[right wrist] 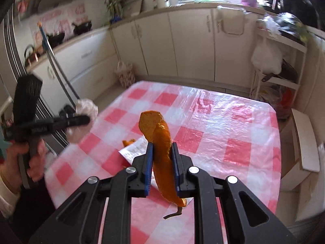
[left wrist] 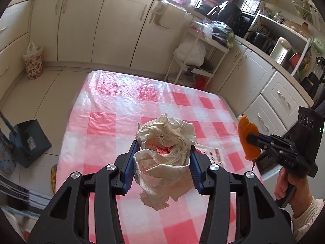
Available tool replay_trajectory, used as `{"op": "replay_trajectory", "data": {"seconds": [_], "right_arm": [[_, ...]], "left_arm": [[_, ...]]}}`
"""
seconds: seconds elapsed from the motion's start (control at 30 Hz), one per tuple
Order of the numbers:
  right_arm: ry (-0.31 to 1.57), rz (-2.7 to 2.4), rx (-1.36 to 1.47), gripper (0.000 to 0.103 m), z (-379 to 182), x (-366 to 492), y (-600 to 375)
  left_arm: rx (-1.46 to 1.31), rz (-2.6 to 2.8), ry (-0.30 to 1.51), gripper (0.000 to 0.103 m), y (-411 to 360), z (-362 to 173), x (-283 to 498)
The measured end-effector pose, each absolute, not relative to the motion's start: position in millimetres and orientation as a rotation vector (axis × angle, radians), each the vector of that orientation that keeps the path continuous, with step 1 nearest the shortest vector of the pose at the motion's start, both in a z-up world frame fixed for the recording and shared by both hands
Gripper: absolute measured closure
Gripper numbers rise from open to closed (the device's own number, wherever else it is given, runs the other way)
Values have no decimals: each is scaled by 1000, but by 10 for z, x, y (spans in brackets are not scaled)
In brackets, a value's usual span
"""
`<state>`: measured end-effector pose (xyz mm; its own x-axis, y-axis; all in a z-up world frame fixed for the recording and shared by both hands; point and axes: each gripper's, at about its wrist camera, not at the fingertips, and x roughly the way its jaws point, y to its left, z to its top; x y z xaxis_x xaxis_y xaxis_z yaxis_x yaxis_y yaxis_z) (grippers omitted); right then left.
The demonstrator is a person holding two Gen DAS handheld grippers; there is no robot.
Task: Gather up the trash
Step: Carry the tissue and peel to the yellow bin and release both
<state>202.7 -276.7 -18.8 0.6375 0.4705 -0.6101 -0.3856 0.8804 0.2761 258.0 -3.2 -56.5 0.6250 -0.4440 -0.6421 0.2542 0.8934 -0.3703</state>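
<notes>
My left gripper is shut on a crumpled cream plastic bag with red print and holds it above the red and white checked table. The bag also shows in the right wrist view at the left. My right gripper is shut on a long orange peel and holds it upright above the table. The peel shows at the right of the left wrist view. A small orange peel piece and a white wrapper lie on the table below.
A dark dustpan stands on the floor left of the table. A floral bag sits by the cabinets. A white rack with bags stands behind the table. A white bench is at the right.
</notes>
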Motion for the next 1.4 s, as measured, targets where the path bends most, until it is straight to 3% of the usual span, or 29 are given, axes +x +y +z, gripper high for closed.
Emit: {"op": "replay_trajectory", "data": {"seconds": [0.53,1.4], "right_arm": [[670,378,325,85,-160,704,-3507],[611,47,572,84,-711,-387,-4594]], "left_arm": [[-260,-513,729,58,-572,-50,1398],[-121,-761,787,58,-2079,26,839]]}}
